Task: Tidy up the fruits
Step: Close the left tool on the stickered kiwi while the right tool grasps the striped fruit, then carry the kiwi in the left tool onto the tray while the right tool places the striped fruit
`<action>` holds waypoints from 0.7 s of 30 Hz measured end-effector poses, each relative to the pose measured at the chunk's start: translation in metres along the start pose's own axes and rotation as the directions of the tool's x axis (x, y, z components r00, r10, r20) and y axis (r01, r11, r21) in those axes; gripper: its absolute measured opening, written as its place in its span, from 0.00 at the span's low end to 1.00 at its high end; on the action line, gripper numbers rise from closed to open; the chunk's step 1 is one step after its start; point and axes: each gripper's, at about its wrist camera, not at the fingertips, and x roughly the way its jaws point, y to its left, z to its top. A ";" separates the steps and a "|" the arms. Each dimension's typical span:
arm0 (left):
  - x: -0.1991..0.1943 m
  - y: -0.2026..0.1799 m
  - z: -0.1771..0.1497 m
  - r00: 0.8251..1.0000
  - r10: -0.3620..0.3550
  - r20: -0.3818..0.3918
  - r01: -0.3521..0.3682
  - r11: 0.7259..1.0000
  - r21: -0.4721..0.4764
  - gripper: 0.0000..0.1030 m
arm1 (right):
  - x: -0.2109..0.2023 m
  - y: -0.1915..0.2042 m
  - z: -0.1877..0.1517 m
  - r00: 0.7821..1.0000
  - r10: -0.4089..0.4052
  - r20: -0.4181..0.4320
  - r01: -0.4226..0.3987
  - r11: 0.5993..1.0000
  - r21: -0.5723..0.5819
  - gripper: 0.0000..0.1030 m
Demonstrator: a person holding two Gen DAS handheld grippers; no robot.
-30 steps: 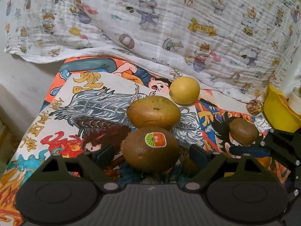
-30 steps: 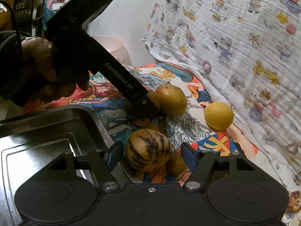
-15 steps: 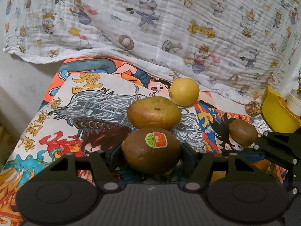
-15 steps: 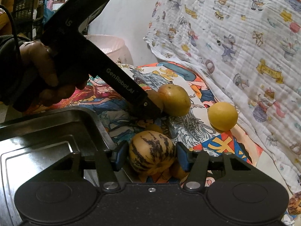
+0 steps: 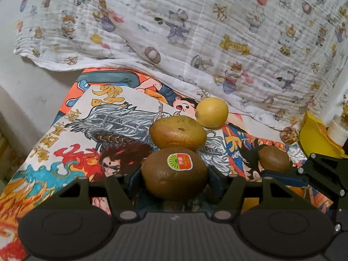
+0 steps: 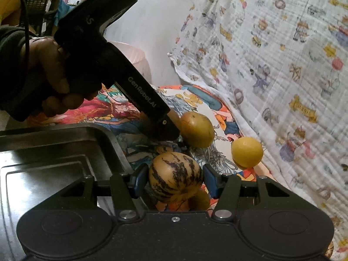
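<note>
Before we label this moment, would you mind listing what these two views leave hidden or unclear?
- Left wrist view: the kiwi hides whether the left gripper fingers press it.
- Right wrist view: the striped fruit hides most of an orange fruit beneath it.
- Right wrist view: the metal tray is cut off by the left edge.

Pear (image 5: 178, 132) sits right ahead of my left jaws, lemon (image 5: 212, 112) behind it. Open printed cloth (image 5: 65, 143) to my left. Metal tray (image 6: 54, 152) crowds my right jaws' left side; draped blanket (image 6: 282, 65) walls the right.
</note>
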 end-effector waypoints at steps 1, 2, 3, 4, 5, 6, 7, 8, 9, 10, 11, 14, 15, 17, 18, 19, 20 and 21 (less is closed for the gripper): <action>-0.004 -0.001 -0.001 1.000 -0.001 0.004 0.001 1.000 -0.002 0.65 | -0.003 0.001 0.001 1.000 0.000 0.002 0.000 1.000 -0.002 0.54; -0.008 -0.002 -0.001 1.000 -0.002 0.009 0.002 1.000 -0.002 0.65 | -0.006 0.002 0.001 1.000 0.001 0.004 -0.001 1.000 -0.003 0.54; -0.012 -0.002 -0.002 1.000 -0.003 0.014 0.003 1.000 -0.003 0.65 | -0.009 0.004 0.002 1.000 0.002 0.004 -0.002 1.000 -0.003 0.54; -0.017 -0.003 -0.003 1.000 -0.006 0.019 0.006 1.000 -0.005 0.65 | -0.013 0.005 0.003 1.000 0.005 0.004 -0.005 1.000 -0.001 0.54; -0.022 -0.004 -0.004 1.000 -0.010 0.024 0.010 1.000 -0.007 0.65 | -0.016 0.007 0.004 1.000 0.009 0.003 -0.009 1.000 0.002 0.54; -0.027 -0.005 -0.006 1.000 -0.013 0.028 0.013 1.000 -0.008 0.65 | -0.021 0.009 0.005 1.000 0.014 0.003 -0.014 1.000 0.008 0.54; -0.032 -0.007 -0.008 0.999 -0.015 0.031 0.015 1.000 -0.008 0.65 | -0.024 0.011 0.005 1.000 0.019 0.003 -0.019 1.000 0.015 0.54; -0.039 -0.009 -0.011 0.999 -0.017 0.036 0.017 1.000 -0.005 0.65 | -0.029 0.012 0.006 1.000 0.027 0.002 -0.027 0.999 0.025 0.54; -0.044 -0.010 -0.013 0.999 -0.019 0.040 0.019 1.000 -0.004 0.65 | -0.033 0.013 0.006 0.999 0.036 0.000 -0.036 0.999 0.039 0.54; -0.050 -0.011 -0.017 0.999 -0.022 0.043 0.023 1.000 -0.003 0.65 | -0.037 0.015 0.006 0.999 0.046 -0.003 -0.046 0.998 0.053 0.54; -0.056 -0.012 -0.021 0.999 -0.025 0.045 0.026 1.000 -0.004 0.65 | -0.041 0.017 0.007 0.998 0.055 -0.005 -0.054 0.996 0.065 0.54; -0.073 -0.014 -0.035 0.998 -0.034 0.047 0.035 0.999 -0.010 0.65 | -0.054 0.026 0.005 0.996 0.087 -0.013 -0.085 0.991 0.102 0.54; -0.079 -0.014 -0.039 0.998 -0.036 0.046 0.037 0.999 -0.013 0.65 | -0.058 0.030 0.004 0.995 0.099 -0.017 -0.096 0.989 0.114 0.54; -0.089 -0.014 -0.049 0.998 -0.045 0.039 0.045 0.999 -0.020 0.65 | -0.066 0.037 0.002 0.993 0.120 -0.021 -0.116 0.984 0.132 0.54; -0.093 -0.014 -0.053 0.998 -0.047 0.036 0.048 0.999 -0.023 0.65 | -0.070 0.041 0.001 0.991 0.130 -0.022 -0.126 0.982 0.140 0.54; -0.098 -0.015 -0.058 0.998 -0.048 0.033 0.049 0.999 -0.022 0.65 | -0.074 0.045 0.000 0.990 0.140 -0.023 -0.135 0.980 0.149 0.54; -0.103 -0.016 -0.063 0.998 -0.049 0.032 0.050 0.999 -0.019 0.65 | -0.078 0.049 0.000 0.988 0.151 -0.024 -0.145 0.977 0.159 0.54; -0.107 -0.017 -0.068 0.998 -0.049 0.032 0.050 0.999 -0.017 0.65 | -0.081 0.053 -0.002 0.987 0.158 -0.026 -0.151 0.974 0.168 0.54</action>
